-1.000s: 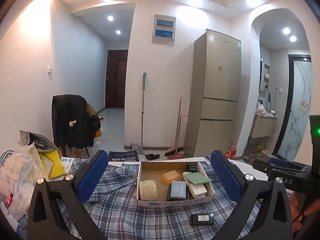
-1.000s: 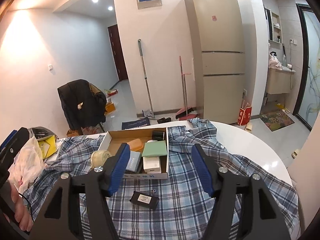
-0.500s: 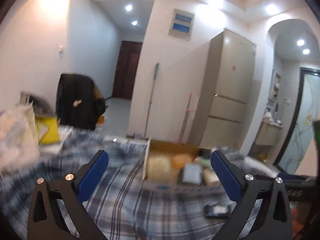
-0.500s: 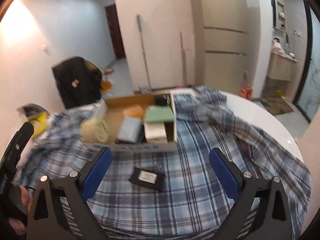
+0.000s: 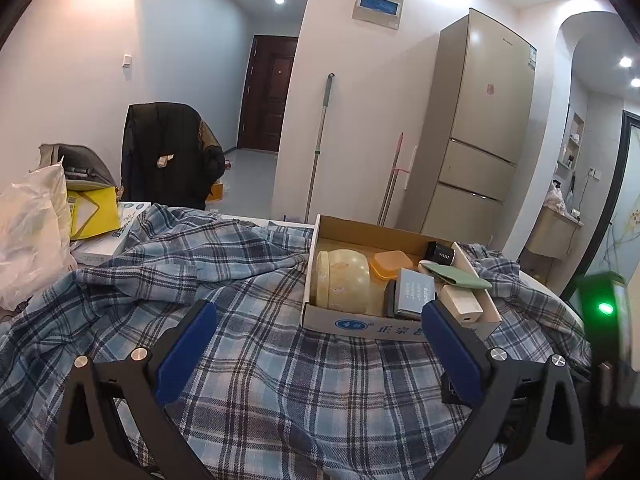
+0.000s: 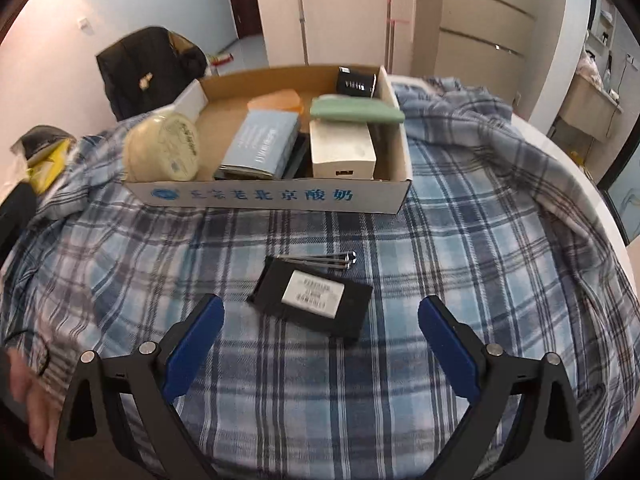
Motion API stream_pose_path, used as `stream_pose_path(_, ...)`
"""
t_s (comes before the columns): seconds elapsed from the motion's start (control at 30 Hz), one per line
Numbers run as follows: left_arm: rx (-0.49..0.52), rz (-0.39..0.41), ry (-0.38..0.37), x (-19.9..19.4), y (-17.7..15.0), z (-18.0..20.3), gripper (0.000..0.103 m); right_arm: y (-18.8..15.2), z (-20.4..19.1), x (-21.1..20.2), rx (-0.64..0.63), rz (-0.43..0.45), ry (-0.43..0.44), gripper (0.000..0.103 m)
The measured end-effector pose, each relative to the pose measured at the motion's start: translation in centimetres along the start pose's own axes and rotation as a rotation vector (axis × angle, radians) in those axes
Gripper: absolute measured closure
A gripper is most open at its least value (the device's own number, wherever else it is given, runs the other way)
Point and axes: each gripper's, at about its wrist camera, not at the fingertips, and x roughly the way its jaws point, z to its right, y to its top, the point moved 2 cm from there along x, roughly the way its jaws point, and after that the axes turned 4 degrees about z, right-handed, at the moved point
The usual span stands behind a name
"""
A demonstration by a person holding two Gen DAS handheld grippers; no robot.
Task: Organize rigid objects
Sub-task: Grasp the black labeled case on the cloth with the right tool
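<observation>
Left wrist: left gripper (image 5: 316, 344) has dropped low toward the plaid cloth (image 5: 248, 360), jaws released, empty, cardboard box (image 5: 360, 326) just ahead.

Right wrist: right gripper (image 6: 320, 340) jaws just spread, empty, tipped down over the black device (image 6: 312, 298) lying just in front of the box; likely next pick.

cardboard box (image 6: 272, 196) front: 老北京酸奶 | black box label (image 6: 313, 290): unreadable

Tall fridge (image 5: 476, 128) by wall; mop (image 5: 320, 140) leaning nearby; dark jacket (image 5: 164, 152) over chair; brown door (image 5: 266, 92) behind.
</observation>
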Motion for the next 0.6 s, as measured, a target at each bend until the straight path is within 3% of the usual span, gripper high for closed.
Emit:
stream_pose_path(0.2,0.014,-0.007,-0.011,0.2,-0.1,0.3,0.000,1.4,0.2,2.1,0.063,-0.027,-0.028,0.006)
stream_pose_path(0.33,0.020,-0.014,-0.015,0.4,-0.2,0.4,0.000,0.6,0.2,2.9,0.040,-0.051,-0.057,0.006)
stream_pose_path(0.6,0.017,-0.021,-0.016,0.4,-0.3,0.5,0.000,-0.7,1.3,2.1,0.021,-0.073,-0.032,0.009)
